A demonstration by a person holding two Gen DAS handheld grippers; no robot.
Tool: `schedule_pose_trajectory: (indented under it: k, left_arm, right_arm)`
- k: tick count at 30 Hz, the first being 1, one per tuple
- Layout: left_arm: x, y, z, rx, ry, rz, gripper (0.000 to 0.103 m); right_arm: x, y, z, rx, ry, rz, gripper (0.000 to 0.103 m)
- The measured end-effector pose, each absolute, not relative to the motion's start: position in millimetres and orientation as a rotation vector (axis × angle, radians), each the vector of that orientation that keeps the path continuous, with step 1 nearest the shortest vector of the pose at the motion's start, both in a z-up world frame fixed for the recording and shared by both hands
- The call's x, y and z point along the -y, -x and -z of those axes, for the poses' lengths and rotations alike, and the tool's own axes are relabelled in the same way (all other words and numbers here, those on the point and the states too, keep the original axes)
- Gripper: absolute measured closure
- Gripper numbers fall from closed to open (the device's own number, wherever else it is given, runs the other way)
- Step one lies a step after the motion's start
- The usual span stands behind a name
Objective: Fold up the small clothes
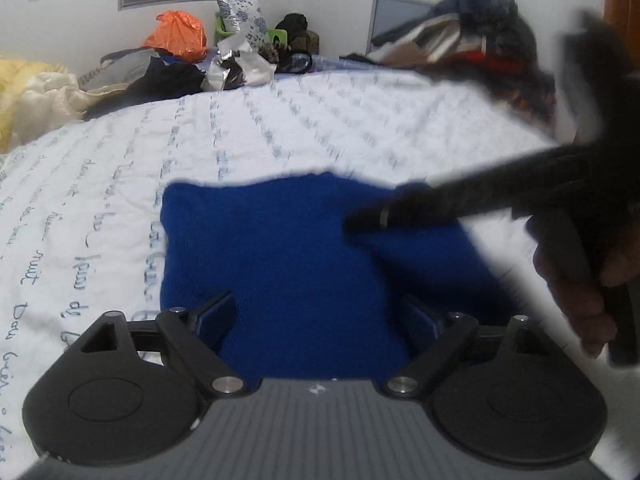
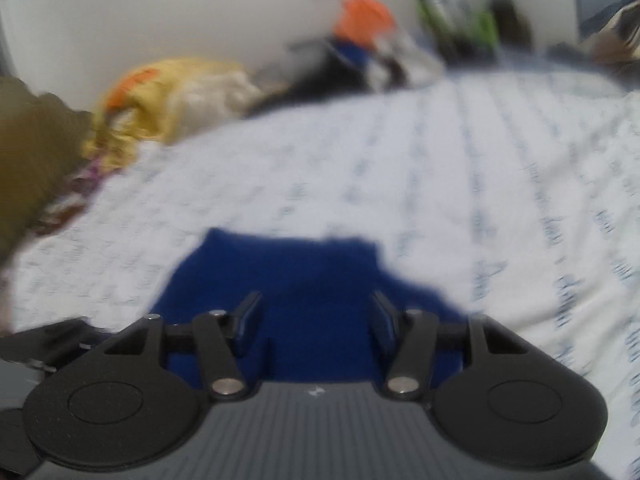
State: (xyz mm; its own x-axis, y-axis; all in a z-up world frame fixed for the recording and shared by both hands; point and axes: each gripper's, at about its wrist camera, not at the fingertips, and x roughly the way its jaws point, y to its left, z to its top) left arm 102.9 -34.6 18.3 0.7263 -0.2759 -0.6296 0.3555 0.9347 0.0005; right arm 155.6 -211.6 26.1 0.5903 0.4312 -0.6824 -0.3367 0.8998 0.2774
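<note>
A blue knit garment (image 1: 280, 256) lies folded into a rough square on the white bedspread (image 1: 280, 120). My left gripper (image 1: 320, 316) is open and empty, its fingers spread over the garment's near edge. My right gripper (image 2: 316, 316) is open and empty, hovering over the same blue garment (image 2: 304, 280). In the left wrist view the right gripper's black body (image 1: 500, 196), held by a hand, reaches in from the right over the garment's right part. The right wrist view is blurred.
The bedspread (image 2: 400, 168) has lines of blue script. At the far edge lie a yellow quilt (image 1: 32, 88), an orange bag (image 1: 176, 34), dark clothes and wrappers (image 1: 236, 64), and a pile of clothes (image 1: 472, 40) at the right.
</note>
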Motion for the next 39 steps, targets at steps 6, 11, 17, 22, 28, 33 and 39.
schedule_pose_trajectory:
  k: [6,11,17,22,28,33,39]
  left_arm:
    - [20.1,-64.9,-49.6,-0.635,-0.044,0.312,0.011]
    - [-13.9,-10.9,-46.6,-0.675,0.061,0.249,0.008]
    - [-8.5,25.5,-28.4,-0.713,-0.08,0.236,0.016]
    - [-11.6,19.4,-19.1,-0.716,-0.115,0.208,0.028]
    - [-18.8,19.3,-24.0,-0.723,-0.079,0.252,0.08]
    - [-32.9,20.8,-26.5,-0.751,-0.024,0.289,0.069]
    - [-32.8,19.0,-66.4,-0.651,0.086,0.376,0.028]
  right_arm:
    - [232.2,-137.7,-50.1,-0.81,-0.219,-0.405,0.044]
    - [283.4,-70.2,-54.0,-0.837,-0.456,-0.508,0.044]
    - [287.2,-45.7,-41.0,-0.93,-0.496,-0.556,0.052]
    - [270.1,-54.9,-27.2,-1.012,-0.418,-0.543,0.054]
    - [263.8,-42.5,-36.8,-1.002,-0.357,-0.634,0.1]
    - [281.4,-27.2,-22.2,-0.976,-0.33,-0.573,0.1]
    - [280.3,-48.6,-70.8,-0.826,-0.341,-0.496,0.053]
